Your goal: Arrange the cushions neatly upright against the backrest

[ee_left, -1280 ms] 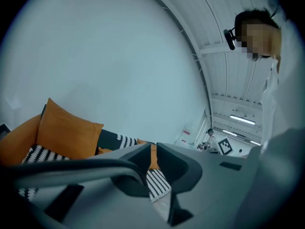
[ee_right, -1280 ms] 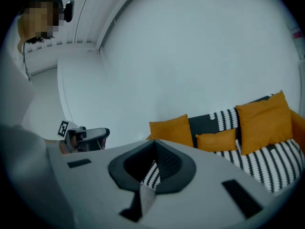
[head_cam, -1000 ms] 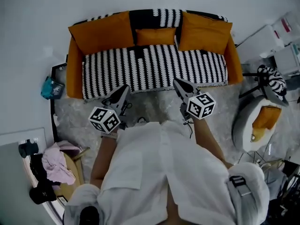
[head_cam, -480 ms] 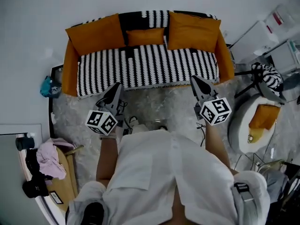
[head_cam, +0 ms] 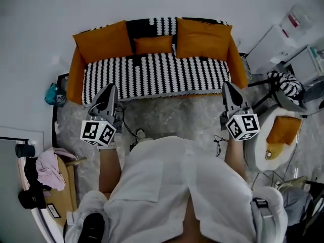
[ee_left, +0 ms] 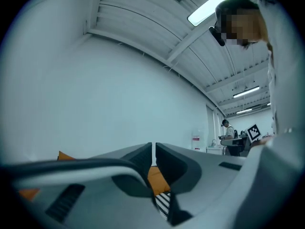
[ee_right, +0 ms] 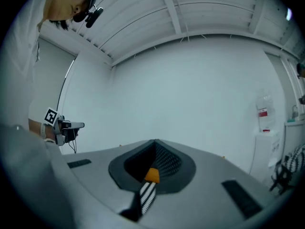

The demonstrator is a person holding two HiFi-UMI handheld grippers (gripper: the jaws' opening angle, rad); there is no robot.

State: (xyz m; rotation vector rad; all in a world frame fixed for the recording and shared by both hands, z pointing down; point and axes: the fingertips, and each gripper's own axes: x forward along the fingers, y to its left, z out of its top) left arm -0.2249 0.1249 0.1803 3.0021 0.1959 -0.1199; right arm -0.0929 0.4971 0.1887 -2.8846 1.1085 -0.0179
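Cushions point(head_cam: 153, 44) unchanged, claws point(head_cam: 110, 87) point(head_cam: 228, 85) farther apart

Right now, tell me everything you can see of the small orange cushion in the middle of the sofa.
The small orange cushion is a plain, soft-looking rectangle, wider than tall. It stands upright mid-sofa, back against the black-and-white backrest, lower edge on the striped seat. The larger left cushion and larger right cushion flank it closely; whether they touch it is unclear.

In both gripper views my own jaws hide nearly all the sofa point(head_cam: 76, 80); only slivers of orange fabric point(ee_left: 155, 178) and striped cover point(ee_right: 147, 194) show.
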